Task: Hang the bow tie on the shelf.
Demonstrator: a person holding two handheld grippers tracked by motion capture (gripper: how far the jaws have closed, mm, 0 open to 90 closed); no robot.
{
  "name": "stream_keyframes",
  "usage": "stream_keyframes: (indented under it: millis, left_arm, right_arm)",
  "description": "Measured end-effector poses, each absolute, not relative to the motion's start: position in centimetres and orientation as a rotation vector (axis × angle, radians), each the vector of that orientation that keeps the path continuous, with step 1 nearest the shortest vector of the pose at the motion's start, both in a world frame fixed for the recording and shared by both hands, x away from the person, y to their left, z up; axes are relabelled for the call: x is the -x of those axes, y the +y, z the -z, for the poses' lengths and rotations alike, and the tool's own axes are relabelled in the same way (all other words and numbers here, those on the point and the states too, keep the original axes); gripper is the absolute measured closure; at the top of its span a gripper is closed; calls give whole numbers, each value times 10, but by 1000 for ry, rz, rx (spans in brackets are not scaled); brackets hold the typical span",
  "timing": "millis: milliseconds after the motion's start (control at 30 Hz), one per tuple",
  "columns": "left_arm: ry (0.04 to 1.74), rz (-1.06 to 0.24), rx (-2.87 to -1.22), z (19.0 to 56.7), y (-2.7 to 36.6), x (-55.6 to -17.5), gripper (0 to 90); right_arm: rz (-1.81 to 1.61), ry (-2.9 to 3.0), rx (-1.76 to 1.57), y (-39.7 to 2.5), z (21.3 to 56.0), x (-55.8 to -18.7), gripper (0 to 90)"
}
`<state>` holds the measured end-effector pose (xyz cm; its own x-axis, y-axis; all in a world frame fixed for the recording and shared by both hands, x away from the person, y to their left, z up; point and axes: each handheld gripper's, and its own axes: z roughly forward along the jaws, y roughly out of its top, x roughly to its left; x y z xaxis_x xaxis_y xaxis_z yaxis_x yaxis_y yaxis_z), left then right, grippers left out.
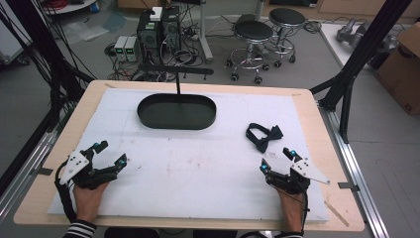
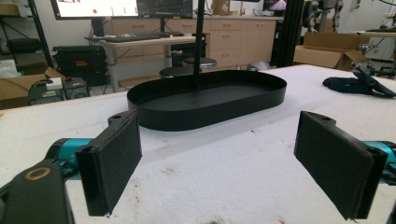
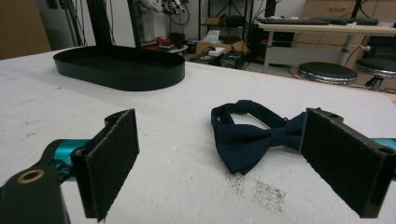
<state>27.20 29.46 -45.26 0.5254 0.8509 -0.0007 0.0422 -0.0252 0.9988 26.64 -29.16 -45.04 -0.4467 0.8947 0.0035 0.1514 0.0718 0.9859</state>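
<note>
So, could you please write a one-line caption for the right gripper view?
Open right tool facing a navy bow tie on the white table, with a black oval tray behind.

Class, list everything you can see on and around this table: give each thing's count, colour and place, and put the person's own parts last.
Oval metal tray with upright post: one, black, far middle of the table.
Fabric bow tie with neck strap: one, dark navy, lying flat right of the tray, just ahead of the right tool.
Foam mat: one, white, lightly stained, covering most of the table.
Wooden table: one, light tan, its edge showing around the mat.
Round stools: two, black seats on chrome bases, on the floor beyond the table.
Cardboard box: one, brown, floor at far right.
Left tool: one, black with teal parts, near left, jaws open.
Right tool: one, black with teal parts, near right, jaws open.
</note>
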Motion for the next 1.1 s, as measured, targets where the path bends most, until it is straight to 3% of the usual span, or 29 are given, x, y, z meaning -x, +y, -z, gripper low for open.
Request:
stream_keyframes:
  millis: [1100]
  left_arm:
    - [821, -775, -1467, 452, 295, -272, 154]
  right_arm:
    - [-1391, 1761, -1120, -290, 448, -275, 108]
